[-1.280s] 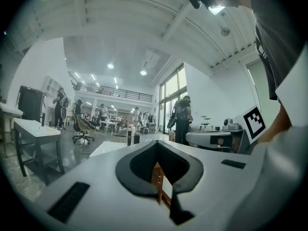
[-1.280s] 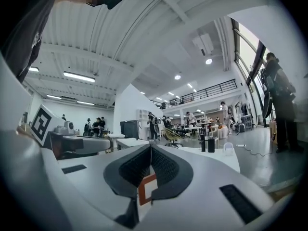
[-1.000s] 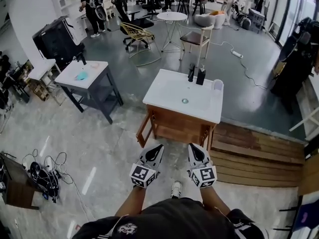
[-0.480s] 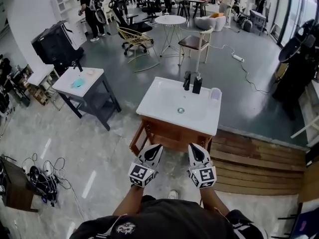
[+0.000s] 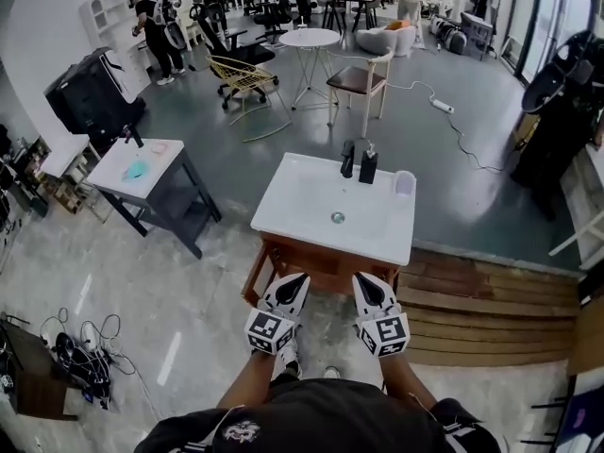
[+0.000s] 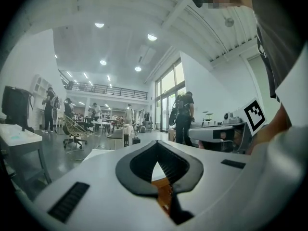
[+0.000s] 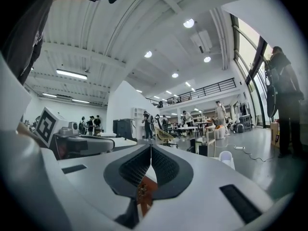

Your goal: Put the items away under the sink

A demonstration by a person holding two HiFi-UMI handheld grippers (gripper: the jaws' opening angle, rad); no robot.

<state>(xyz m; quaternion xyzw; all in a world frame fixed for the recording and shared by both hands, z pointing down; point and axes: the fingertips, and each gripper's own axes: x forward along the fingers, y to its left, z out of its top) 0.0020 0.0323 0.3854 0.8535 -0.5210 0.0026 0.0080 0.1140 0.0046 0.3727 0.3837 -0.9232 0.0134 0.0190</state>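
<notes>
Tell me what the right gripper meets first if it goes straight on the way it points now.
Probably the front of the sink cabinet, near its white top: the right gripper, jaws together, aims at that edge with nothing between. Height is hard to judge, so it may pass over the top.

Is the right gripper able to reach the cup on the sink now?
Probably not yet: the right gripper hangs short of the sink, and the cup stands at its far right corner. Nothing blocks the way.
</notes>
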